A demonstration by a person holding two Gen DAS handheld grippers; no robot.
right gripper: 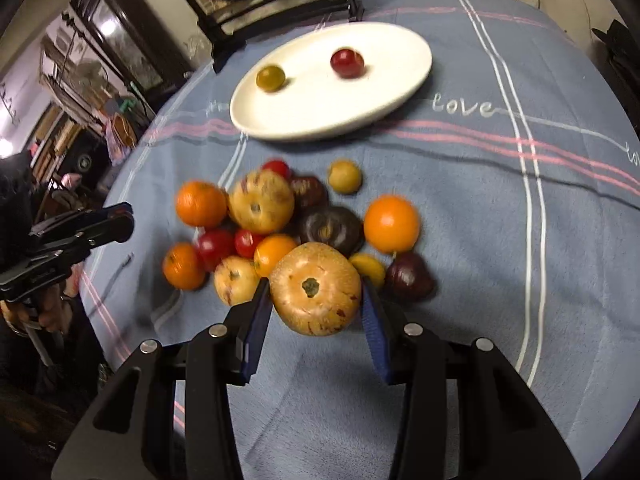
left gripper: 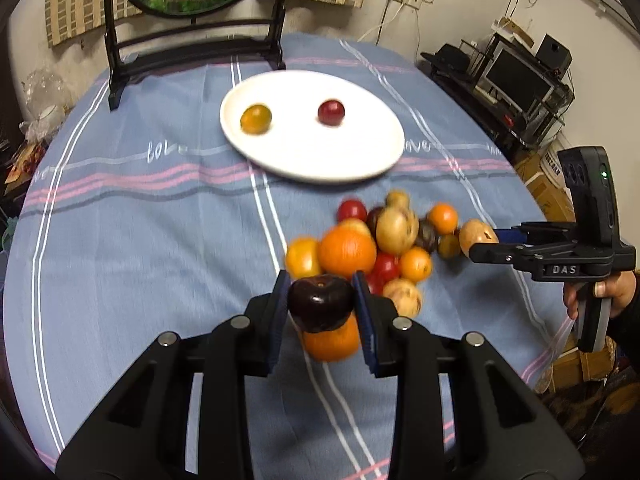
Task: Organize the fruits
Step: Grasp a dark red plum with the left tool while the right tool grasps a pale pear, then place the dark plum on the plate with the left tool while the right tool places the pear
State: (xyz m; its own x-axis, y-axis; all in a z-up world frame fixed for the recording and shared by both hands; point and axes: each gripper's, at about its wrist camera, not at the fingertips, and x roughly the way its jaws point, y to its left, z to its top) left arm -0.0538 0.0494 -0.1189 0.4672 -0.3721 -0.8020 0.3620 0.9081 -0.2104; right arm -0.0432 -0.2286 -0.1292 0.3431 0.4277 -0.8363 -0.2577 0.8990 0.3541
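An orange [left gripper: 332, 340] sits half hidden behind the dark plum [left gripper: 320, 302].

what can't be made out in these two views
- Left wrist view: the orange fruit is half hidden under the dark purple fruit in the left hand-held gripper.
- Right wrist view: the tan speckled fruit in the right hand-held gripper covers part of the pile behind it.
- Both views: motion blur smears the fruits' skins.

Each fisheye camera sits on its own tongs and looks forward and steeply down along the two fingers, close above the table [left gripper: 120, 208]. The left wrist view faces the fruit pile [left gripper: 384, 240] from its left, the right wrist view from its right. Both share the pile, the white plate [left gripper: 360, 160] and the opposite tongs.
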